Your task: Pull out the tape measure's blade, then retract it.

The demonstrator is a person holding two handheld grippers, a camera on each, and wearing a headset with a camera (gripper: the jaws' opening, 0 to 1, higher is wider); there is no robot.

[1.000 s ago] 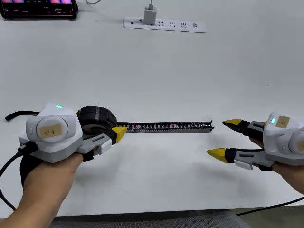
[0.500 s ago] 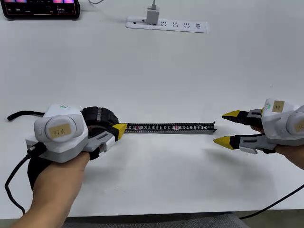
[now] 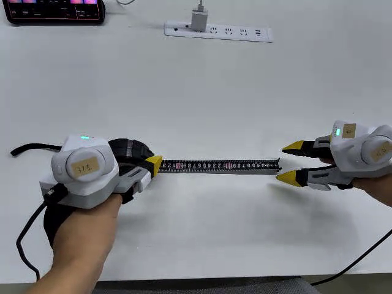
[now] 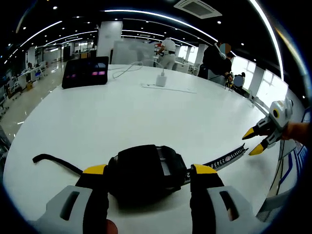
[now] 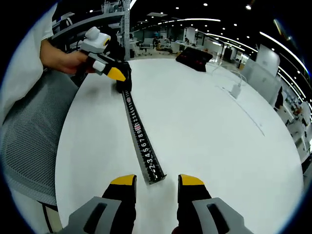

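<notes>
1. On the white table (image 3: 202, 92), we see the left gripper (image 4: 149, 171) at 8 o'clock in the head view. Its yellow-tipped jaws are pressed against both sides of the black tape measure (image 3: 130, 154).
2. The left hand (image 3: 82, 226) wraps that gripper from beneath. The forearm comes in from 6 o'clock and the jaws point toward 3 o'clock, level with the tabletop.
3. The blade (image 3: 220, 165) is drawn out and lies flat on the table. It runs from the tape measure toward 3 o'clock with its numbers facing up.
4. The right gripper (image 3: 285, 163) sits at 3 o'clock with its jaws aimed toward 9 o'clock. They are spread apart and grip nothing.
5. In the right gripper view, the blade's free end lies at the mouth of those jaws, between the two tips. We see a small gap on each side.
6. The right hand (image 3: 376, 187) holds its gripper from behind and below, at the 3 o'clock edge of the head view.
7. A black strap (image 3: 30, 147) trails from the tape measure toward 9 o'clock.
8. A power strip (image 3: 217, 30) lies at 12 o'clock and a dark screen (image 3: 52, 9) at 11 o'clock, both well apart from the work.
</notes>
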